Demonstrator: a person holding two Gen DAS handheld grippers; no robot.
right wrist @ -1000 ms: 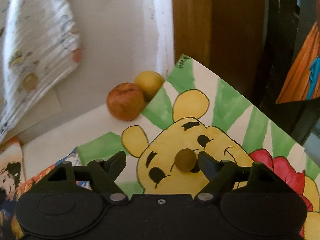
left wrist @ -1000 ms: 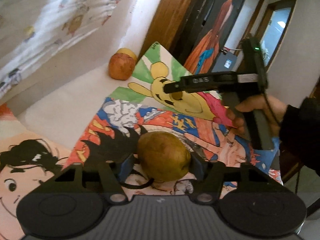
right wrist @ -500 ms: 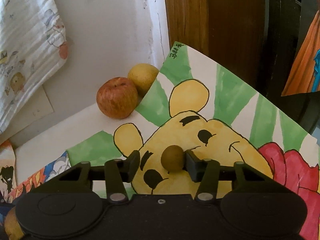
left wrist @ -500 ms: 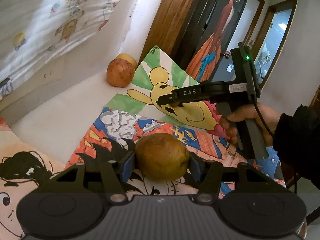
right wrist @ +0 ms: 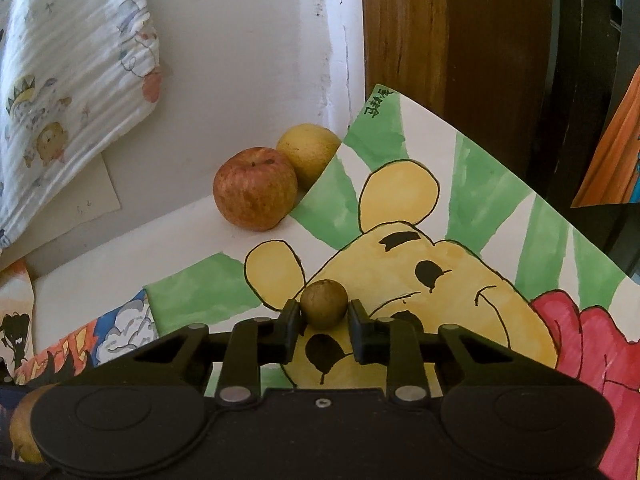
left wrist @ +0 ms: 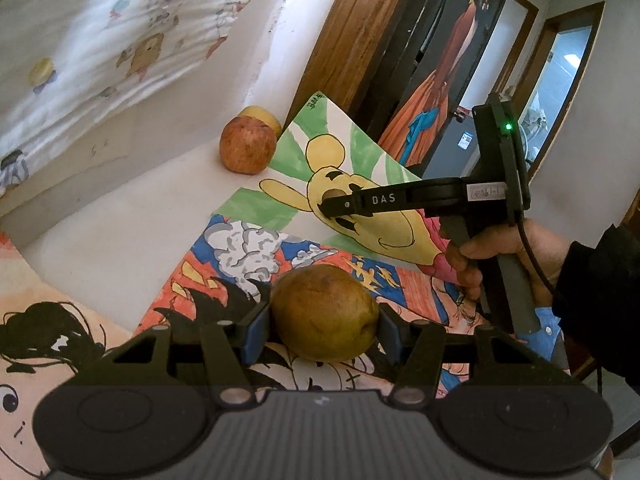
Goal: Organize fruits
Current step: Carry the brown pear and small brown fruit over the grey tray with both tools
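Observation:
A brown-green pear [left wrist: 325,313] is clamped between the blue pads of my left gripper [left wrist: 325,326], held over the comic drawing. My right gripper [right wrist: 323,316] is shut on a small round brown fruit [right wrist: 323,303] above the yellow bear drawing [right wrist: 400,264]; the left wrist view shows this right gripper [left wrist: 326,205] from the side with a hand on its handle. A red apple [right wrist: 255,189] and a yellow fruit [right wrist: 308,152] sit touching near the wall corner; the left wrist view has the apple [left wrist: 247,149] with the yellow fruit [left wrist: 260,114] mostly hidden behind it.
Drawings cover the white table [left wrist: 120,216]: a comic sheet [left wrist: 240,248] and a face drawing [left wrist: 44,344] at left. A printed cloth [right wrist: 72,76] hangs on the wall at left. A wooden door frame [right wrist: 440,40] and dark furniture stand beyond the table's right edge.
The right gripper closed from open onto the small brown fruit and moved toward the apple. The left gripper, holding the pear throughout, shifted slightly; the apple now appears nearer in both views.

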